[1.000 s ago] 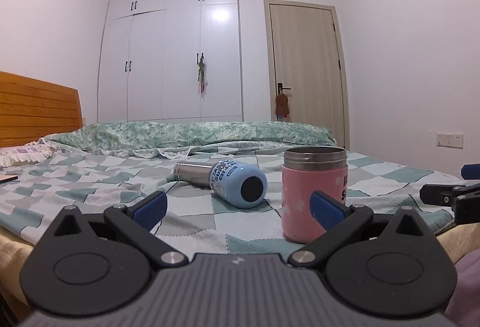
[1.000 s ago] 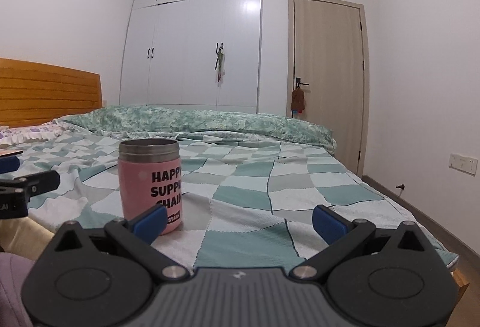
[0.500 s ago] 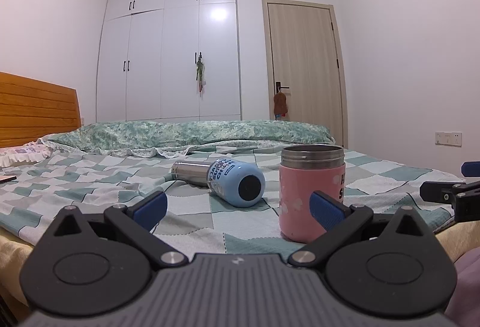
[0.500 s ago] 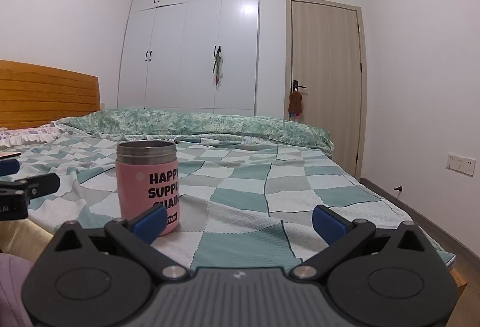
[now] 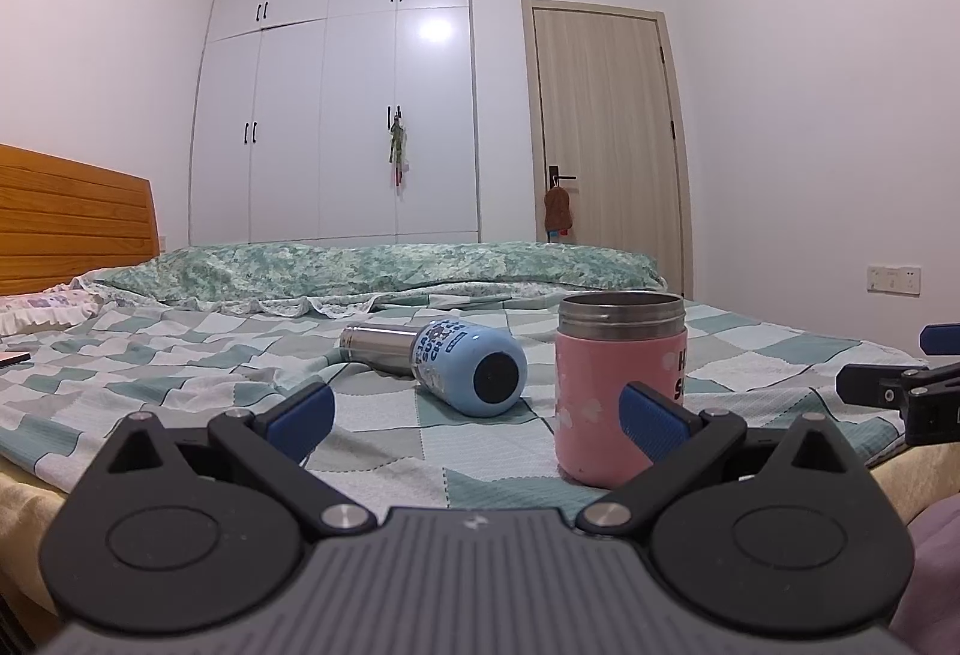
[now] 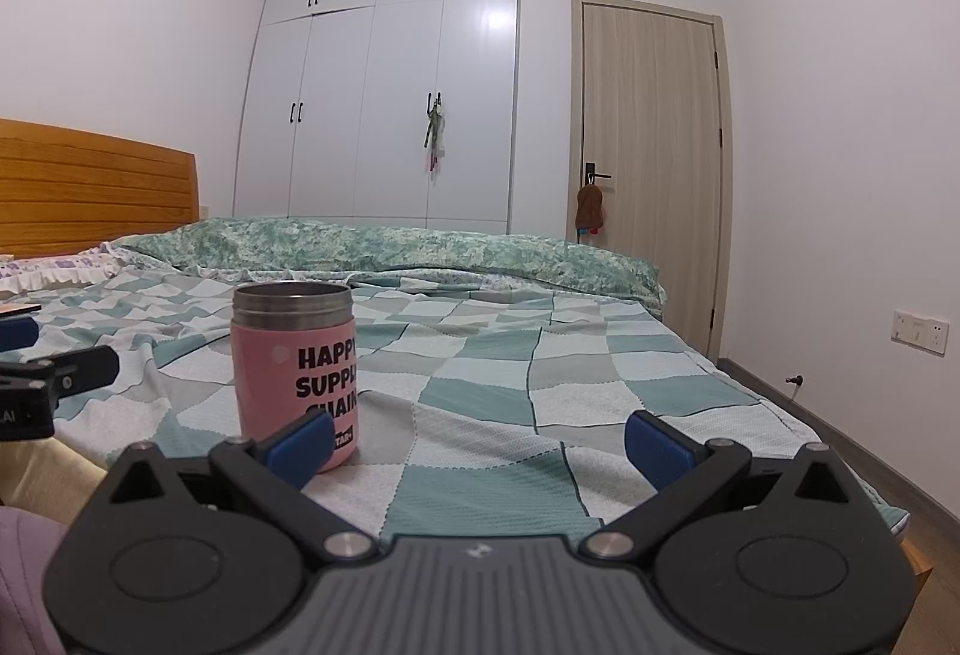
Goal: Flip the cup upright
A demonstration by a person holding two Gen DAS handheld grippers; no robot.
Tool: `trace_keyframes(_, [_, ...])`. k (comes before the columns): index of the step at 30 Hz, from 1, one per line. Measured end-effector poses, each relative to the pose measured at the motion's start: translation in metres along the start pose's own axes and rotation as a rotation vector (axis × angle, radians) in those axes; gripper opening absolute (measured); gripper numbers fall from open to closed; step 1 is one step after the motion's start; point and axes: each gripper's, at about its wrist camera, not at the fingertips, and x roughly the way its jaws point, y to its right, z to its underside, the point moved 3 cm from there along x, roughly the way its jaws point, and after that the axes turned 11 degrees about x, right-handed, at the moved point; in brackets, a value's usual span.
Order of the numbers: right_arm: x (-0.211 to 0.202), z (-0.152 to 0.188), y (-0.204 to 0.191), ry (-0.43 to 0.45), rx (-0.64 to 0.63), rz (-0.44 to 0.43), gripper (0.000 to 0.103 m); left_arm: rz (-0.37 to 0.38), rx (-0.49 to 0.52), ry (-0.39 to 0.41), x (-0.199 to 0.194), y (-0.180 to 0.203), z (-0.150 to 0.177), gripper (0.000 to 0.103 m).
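A light blue cup with a steel neck (image 5: 447, 365) lies on its side on the checked bedspread (image 5: 180, 367), its dark base facing me. A pink cup (image 5: 606, 385) with a steel rim stands upright to its right; it also shows in the right wrist view (image 6: 297, 373), left of centre. My left gripper (image 5: 477, 418) is open and empty, short of both cups. My right gripper (image 6: 477, 436) is open and empty, with the pink cup just beyond its left finger (image 6: 300, 442). The blue cup is out of the right wrist view.
A rolled green quilt (image 5: 372, 271) lies across the far side of the bed. A wooden headboard (image 5: 72, 223) is at left. White wardrobes (image 5: 336, 114) and a door (image 5: 606, 144) stand behind. The right gripper's tips (image 5: 900, 391) show at the left view's right edge.
Both grippers have dipped slightly lower and nearer the bed edge, so the cups sit a little lower in each view. Both stay open. The cups have not moved.
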Motion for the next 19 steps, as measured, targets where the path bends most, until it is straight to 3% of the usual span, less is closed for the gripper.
trace_keyframes(19, [0.0,0.0003,0.0002,0.001,-0.001,0.0,0.103,0.013,-0.024,0.001,-0.0013,-0.0047,-0.0003,0.103])
